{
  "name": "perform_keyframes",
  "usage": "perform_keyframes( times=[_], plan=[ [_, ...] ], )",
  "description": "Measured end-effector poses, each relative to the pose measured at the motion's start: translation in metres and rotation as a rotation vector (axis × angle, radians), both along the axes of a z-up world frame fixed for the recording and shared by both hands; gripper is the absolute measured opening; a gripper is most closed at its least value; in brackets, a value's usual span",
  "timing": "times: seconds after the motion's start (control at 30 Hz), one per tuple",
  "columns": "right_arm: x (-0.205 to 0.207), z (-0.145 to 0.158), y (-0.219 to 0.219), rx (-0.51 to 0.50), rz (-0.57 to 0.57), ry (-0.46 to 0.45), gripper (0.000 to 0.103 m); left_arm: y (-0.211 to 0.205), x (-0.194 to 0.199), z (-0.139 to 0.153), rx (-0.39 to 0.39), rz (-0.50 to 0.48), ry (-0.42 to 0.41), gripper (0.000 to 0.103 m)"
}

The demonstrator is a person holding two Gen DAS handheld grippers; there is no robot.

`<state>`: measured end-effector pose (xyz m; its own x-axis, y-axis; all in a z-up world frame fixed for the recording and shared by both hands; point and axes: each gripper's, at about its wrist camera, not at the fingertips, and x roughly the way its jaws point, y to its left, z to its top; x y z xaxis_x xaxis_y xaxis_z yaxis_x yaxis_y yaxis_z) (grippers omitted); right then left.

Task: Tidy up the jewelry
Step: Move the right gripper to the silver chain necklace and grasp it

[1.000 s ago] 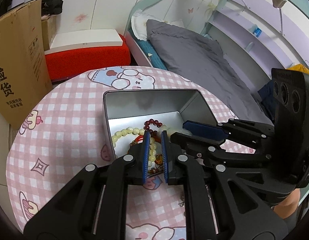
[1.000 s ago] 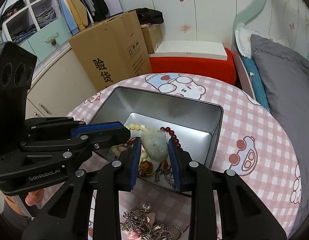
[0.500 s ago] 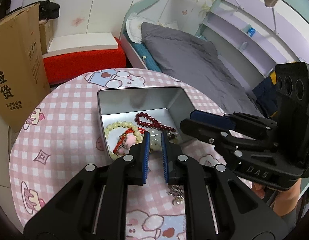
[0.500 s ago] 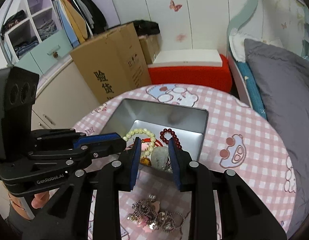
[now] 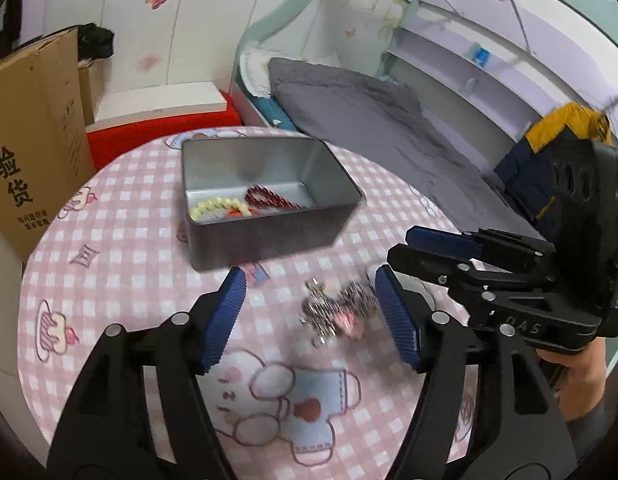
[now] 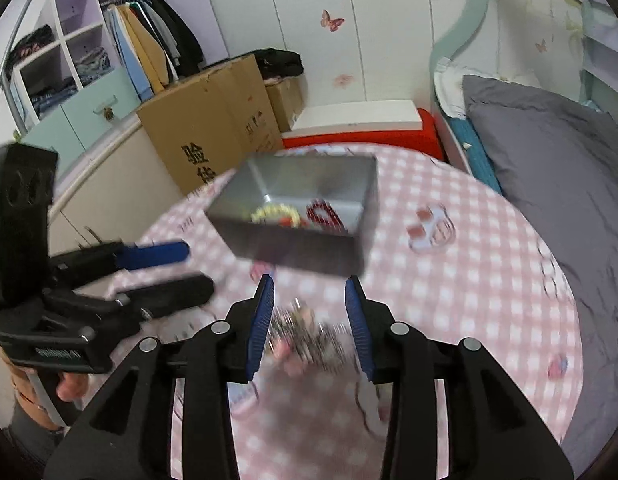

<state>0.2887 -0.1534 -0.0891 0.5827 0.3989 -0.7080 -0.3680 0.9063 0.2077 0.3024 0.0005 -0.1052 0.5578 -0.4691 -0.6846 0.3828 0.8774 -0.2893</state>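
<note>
Jewelry heap (image 5: 341, 312) on table (image 5: 121, 280) before tin (image 5: 265, 236)

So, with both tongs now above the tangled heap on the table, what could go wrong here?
1. The tangled heap of silver chains and pink charms may lift as one clump, dragging pieces off the pink checked tablecloth.
2. Left tongs and right tongs, both opening, aim at the same heap and could collide.
3. A swinging chain could miss the grey rectangular metal tin.

Cardboard box (image 6: 213, 128), grey bedding (image 5: 373, 120), hanging clothes (image 6: 149, 40)
</note>
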Motion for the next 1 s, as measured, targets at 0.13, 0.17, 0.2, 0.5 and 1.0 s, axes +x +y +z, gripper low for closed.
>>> perform_keyframes(
  times=[0.13, 0.17, 0.2, 0.5, 1.0],
  plan=[
    [-0.022, -0.018, -0.01, -0.029, -0.022, 0.004, 0.035, -0.008, -0.009, -0.015, 0.022, -0.005, 0.019, 0.067],
    [-0.025, -0.021, -0.011, -0.035, -0.022, 0.005, 0.035, -0.009, -0.01, -0.017, 0.03, -0.005, 0.021, 0.067],
    [-0.029, -0.024, -0.011, -0.044, -0.023, 0.003, 0.035, -0.01, -0.012, -0.02, 0.038, -0.005, 0.021, 0.067],
    [-0.03, -0.047, -0.015, -0.064, -0.03, 0.003, 0.035, -0.019, -0.03, -0.041, 0.146, 0.013, -0.016, 0.067],
    [0.005, -0.058, -0.001, 0.054, 0.0, 0.047, 0.001, 0.006, -0.017, -0.04, 0.081, 0.102, 0.003, 0.067]
  ],
)
